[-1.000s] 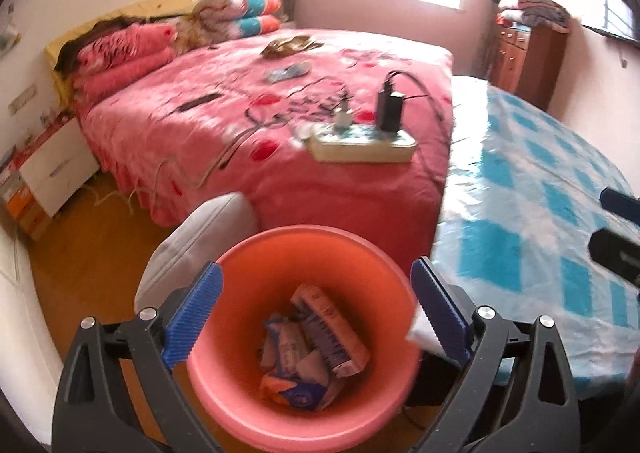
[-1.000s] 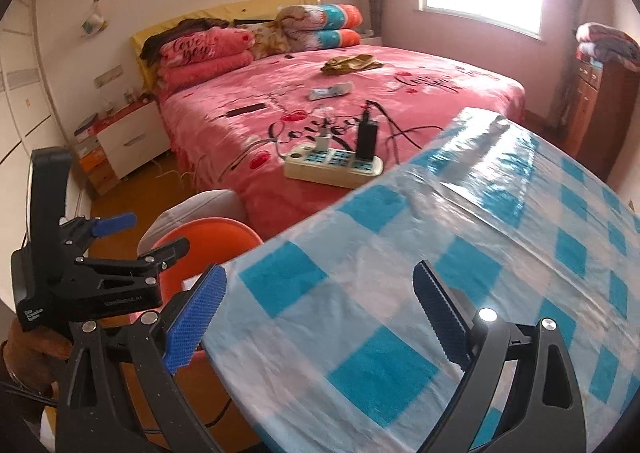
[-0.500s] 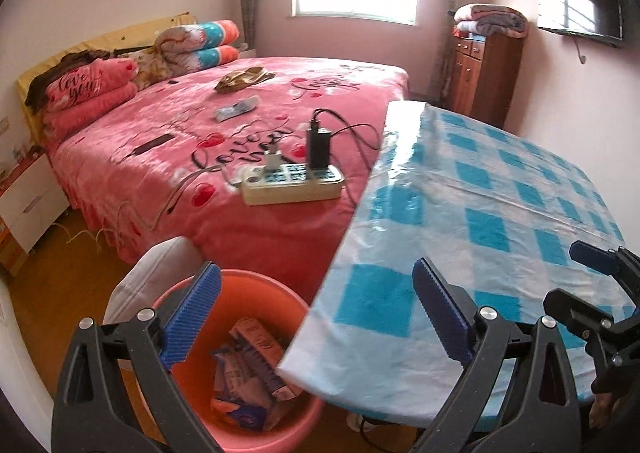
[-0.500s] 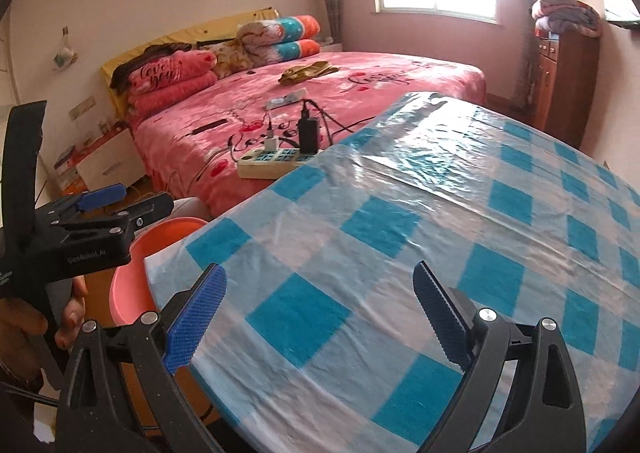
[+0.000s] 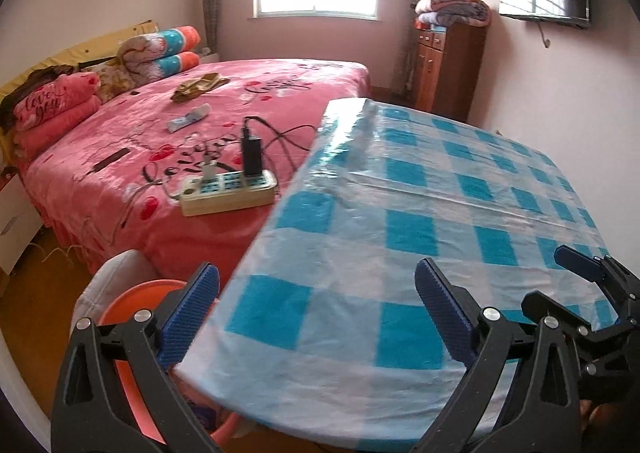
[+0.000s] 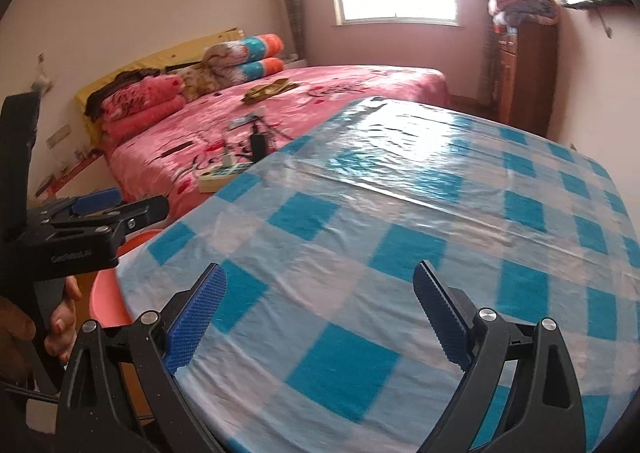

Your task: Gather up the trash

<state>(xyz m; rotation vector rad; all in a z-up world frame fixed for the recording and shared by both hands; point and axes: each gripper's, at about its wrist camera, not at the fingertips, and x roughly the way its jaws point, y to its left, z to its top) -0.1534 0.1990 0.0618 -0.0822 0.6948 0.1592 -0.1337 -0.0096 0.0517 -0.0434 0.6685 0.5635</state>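
An orange-pink trash bucket (image 5: 124, 301) stands on the floor at the table's left corner, mostly hidden under the table edge; it also shows in the right wrist view (image 6: 105, 293). A bit of wrapper trash (image 5: 200, 419) shows inside it. My left gripper (image 5: 316, 313) is open and empty above the table's near left corner. My right gripper (image 6: 318, 311) is open and empty over the table's near edge. Each gripper shows in the other's view: the right (image 5: 580, 285) and the left (image 6: 116, 209).
A table with a blue-and-white checked cloth (image 5: 420, 193) fills the right and middle. A pink bed (image 5: 160, 125) lies behind it, with a power strip (image 5: 228, 193) and cables near its edge. A wooden cabinet (image 5: 448, 65) stands by the far wall. A white cushion (image 5: 108, 277) leans by the bucket.
Both grippers have risen and swung right, from over the bucket to over the table. The bucket has slid to the lower left and its trash is now mostly hidden.
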